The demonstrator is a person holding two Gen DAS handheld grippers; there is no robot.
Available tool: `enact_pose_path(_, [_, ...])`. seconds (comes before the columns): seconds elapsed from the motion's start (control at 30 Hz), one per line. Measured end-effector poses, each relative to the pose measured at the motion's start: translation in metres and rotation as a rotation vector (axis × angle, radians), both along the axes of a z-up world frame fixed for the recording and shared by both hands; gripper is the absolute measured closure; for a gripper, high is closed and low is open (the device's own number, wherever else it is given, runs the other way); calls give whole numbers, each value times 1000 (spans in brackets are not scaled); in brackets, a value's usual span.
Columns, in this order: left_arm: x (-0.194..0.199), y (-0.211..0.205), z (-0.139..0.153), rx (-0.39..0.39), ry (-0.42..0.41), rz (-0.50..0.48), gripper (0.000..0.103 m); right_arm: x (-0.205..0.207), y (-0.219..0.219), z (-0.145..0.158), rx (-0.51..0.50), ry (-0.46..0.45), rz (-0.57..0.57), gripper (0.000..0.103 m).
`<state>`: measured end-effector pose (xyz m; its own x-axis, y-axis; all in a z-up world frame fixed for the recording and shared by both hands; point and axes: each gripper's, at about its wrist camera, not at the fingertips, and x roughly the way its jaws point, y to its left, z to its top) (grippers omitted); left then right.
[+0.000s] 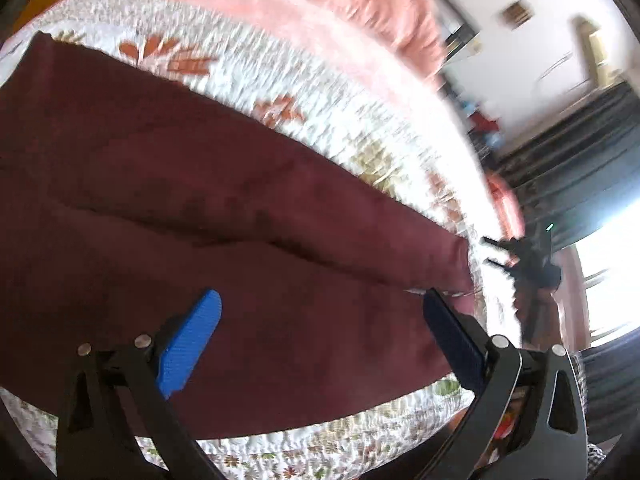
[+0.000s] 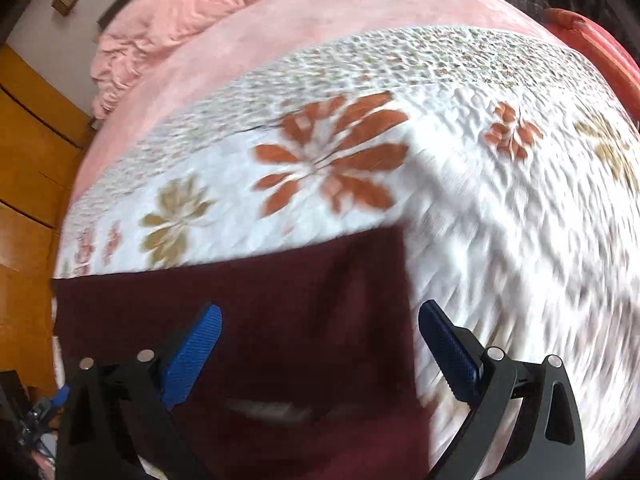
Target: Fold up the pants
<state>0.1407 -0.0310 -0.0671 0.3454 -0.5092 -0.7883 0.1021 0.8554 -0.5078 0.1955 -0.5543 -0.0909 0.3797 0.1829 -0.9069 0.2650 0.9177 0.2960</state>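
While both views are smeared by motion blur, the left gripper (image 1: 322, 322) clearly hangs above the maroon pants (image 1: 192, 216) with its blue fingers (image 1: 192, 344) spread wide and nothing between them. It looks down at a slant, the fingers pointing toward the middle of the garment, one pad over the cloth and the other over its far edge. The pants lie flat on a white floral quilt (image 1: 320, 112) spread over the bed, two long panels side by side with a soft crease running between them.

From the right wrist, the right gripper (image 2: 320, 344) also hovers, fingers (image 2: 188, 356) wide apart and gripping nothing, over one squared end of the pants (image 2: 260, 320); one finger sits over the maroon cloth, the other over bare quilt (image 2: 500, 220) just past the cloth's edge. A pale patch near the bottom of the fabric may be a label or a fold, too blurred to tell.

Only the left view shows the full run of the pants and the right gripper (image 1: 520, 260) as a dark shape beyond their far end. Only the right view shows the pink blanket (image 2: 240, 40) behind the quilt and an orange wooden cabinet (image 2: 28, 160) beside the bed
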Motion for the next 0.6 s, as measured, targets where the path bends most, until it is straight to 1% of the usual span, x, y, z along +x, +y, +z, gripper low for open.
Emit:
enact_pose_path(0.03, [6,-8,-2,31,-11,-9,3,10,-9,-9,-10,18,1,4])
enact_pose_path(0.07, [10,-15,-2,56,-39,-14,3,14,-15,-16,-3,25,0,4])
enact_pose_path(0.1, [14,-19,-2,85,-49,-17,3,21,-21,-26,33,35,9,4])
enact_pose_path(0.13, [19,-23,-2,113,-46,-22,3,25,-24,-35,70,42,15,4])
enact_pose_path(0.2, [28,-35,-5,148,-29,-50,3,29,-25,-44,103,33,33,4])
enact_pose_path(0.27, [37,-43,-8,160,-9,-64,3,33,-19,-48,89,23,66,4])
enact_pose_path(0.33, [42,-50,-7,184,-15,-69,3,35,-7,-47,37,9,123,11])
enact_pose_path(0.4, [47,-55,-8,215,-34,-90,3,38,5,-47,-32,17,166,29])
enact_pose_path(0.43, [50,-58,-8,227,-43,-105,3,37,14,-46,-121,23,198,33])
enact_pose_path(0.47, [54,-62,-8,240,-53,-119,3,37,19,-45,-161,20,223,38])
enact_pose_path(0.53, [62,-72,-8,264,-80,-152,3,31,29,-38,-234,-17,264,54])
enact_pose_path(0.57, [67,-76,-9,277,-90,-163,3,26,30,-35,-257,-33,272,70])
enact_pose_path(0.6, [71,-81,-9,290,-104,-178,3,23,33,-32,-290,-46,274,77])
